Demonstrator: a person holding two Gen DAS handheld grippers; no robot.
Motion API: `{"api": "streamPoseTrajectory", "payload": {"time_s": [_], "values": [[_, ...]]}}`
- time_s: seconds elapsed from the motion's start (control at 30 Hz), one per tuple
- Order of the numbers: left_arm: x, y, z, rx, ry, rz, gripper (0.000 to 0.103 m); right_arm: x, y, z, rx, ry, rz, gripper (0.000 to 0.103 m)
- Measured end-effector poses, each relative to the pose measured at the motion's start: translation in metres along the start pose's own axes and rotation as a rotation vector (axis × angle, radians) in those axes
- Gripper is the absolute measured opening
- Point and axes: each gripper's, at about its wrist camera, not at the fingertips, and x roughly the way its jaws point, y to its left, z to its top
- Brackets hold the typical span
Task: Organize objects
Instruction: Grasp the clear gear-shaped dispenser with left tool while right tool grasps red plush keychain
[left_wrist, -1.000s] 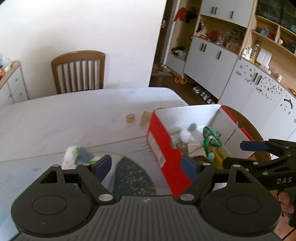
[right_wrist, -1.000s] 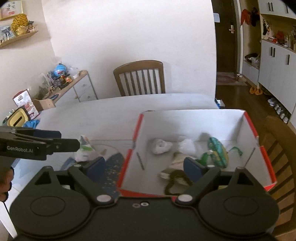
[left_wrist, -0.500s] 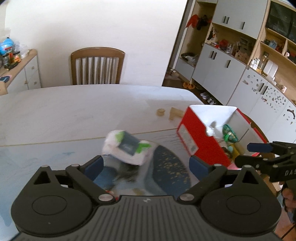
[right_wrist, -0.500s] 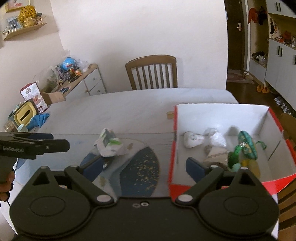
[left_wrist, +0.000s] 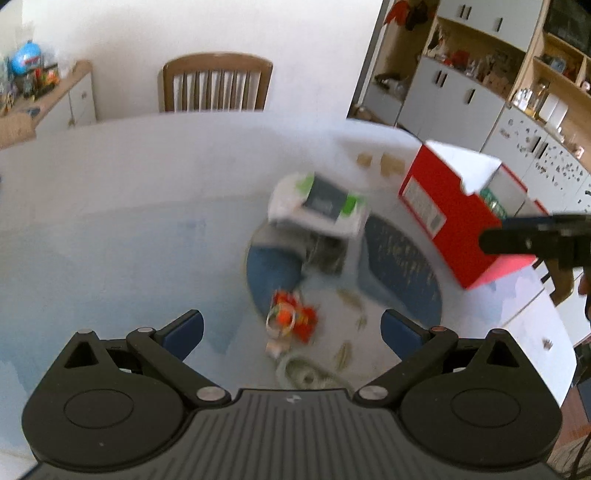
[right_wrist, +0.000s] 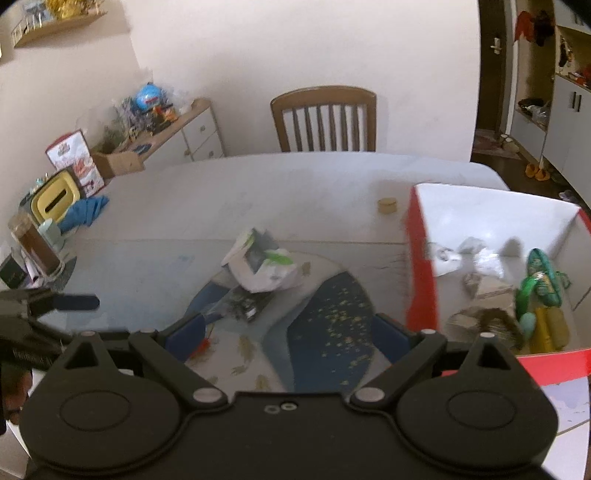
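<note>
A red box with a white inside (left_wrist: 454, 206) (right_wrist: 421, 280) stands on the table at the right and holds several small items, among them a green toy (right_wrist: 541, 277). A white and green packet (left_wrist: 319, 206) (right_wrist: 260, 266) lies on a dark item in the table's middle. A small red and orange toy (left_wrist: 291, 319) lies just ahead of my left gripper (left_wrist: 291, 330), which is open and empty. My right gripper (right_wrist: 288, 328) is open and empty, left of the box. A coiled cord (left_wrist: 303, 373) lies near the left gripper's base.
A wooden chair (left_wrist: 216, 86) (right_wrist: 325, 118) stands at the table's far side. A small round wooden piece (right_wrist: 387, 205) lies near the box. A yellow container (right_wrist: 55, 199), blue cloth (right_wrist: 86, 210) and a jar (right_wrist: 35, 245) stand at the table's left edge. Cabinets (left_wrist: 480, 92) line the right wall.
Both grippers have pulled back and swung left, away from the red box. The packet and the red toy have come into view ahead of the left gripper.
</note>
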Motion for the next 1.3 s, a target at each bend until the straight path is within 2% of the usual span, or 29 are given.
{"api": "streamPoseTrajectory", "payload": {"time_s": [0.13,0.4,0.73,0.9,1.2,1.3], "values": [[0.01,-0.001,-0.017,0.004,0.044,-0.022,0.103,0.017,0.018,-0.001,-0.037,0.037,0.013,0.096],[0.027,-0.01,-0.043,0.029,0.079,-0.007,0.103,0.058,0.046,-0.005,-0.097,0.141,0.054,0.093],[0.043,-0.027,-0.059,0.094,0.056,0.066,0.103,0.098,0.069,-0.007,-0.171,0.215,0.103,0.089],[0.044,-0.032,-0.064,0.086,0.024,0.105,0.103,0.109,0.079,-0.01,-0.196,0.236,0.131,0.085],[0.047,-0.037,-0.073,0.06,0.007,0.107,0.101,0.119,0.09,-0.014,-0.262,0.254,0.157,0.073],[0.049,-0.038,-0.076,0.049,0.009,0.11,0.097,0.12,0.09,-0.015,-0.285,0.259,0.154,0.068]]}}
